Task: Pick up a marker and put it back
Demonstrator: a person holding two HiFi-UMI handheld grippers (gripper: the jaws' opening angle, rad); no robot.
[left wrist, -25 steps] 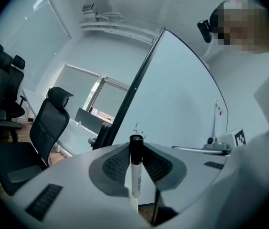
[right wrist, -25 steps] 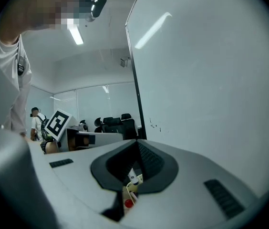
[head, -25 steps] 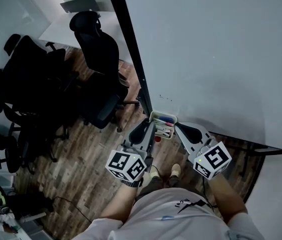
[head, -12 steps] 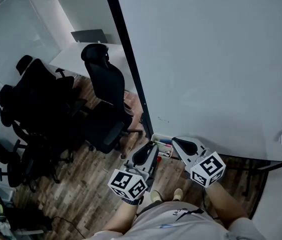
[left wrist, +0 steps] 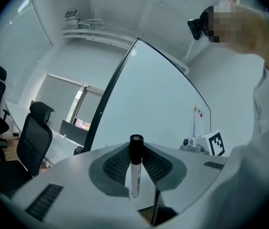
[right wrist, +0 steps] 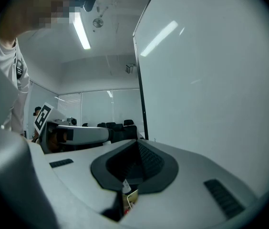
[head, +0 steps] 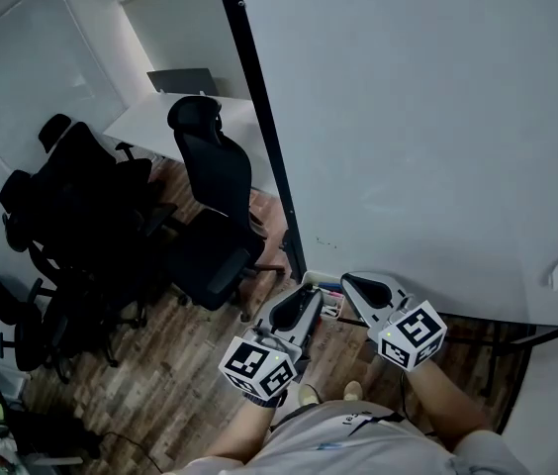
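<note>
My left gripper (left wrist: 135,149) is shut on a white marker with a black cap (left wrist: 135,168), which stands upright between the pads. In the head view the left gripper (head: 299,310) and right gripper (head: 363,290) point at the foot of the whiteboard (head: 427,117). A white marker tray (head: 326,295) sits between them, mostly hidden. The right gripper (right wrist: 137,149) has its jaws together with nothing held. Through the gap under its pads a bit of the tray's contents (right wrist: 129,198) shows.
A black post (head: 264,137) edges the whiteboard on the left. Black office chairs (head: 215,206) and a white desk (head: 170,117) stand further left on the wood floor. The person's feet (head: 311,394) are just below the grippers.
The head view has tilted up toward the whiteboard. Both grippers now sit lower in the picture and cover most of the tray, which was plainly in view a second ago.
</note>
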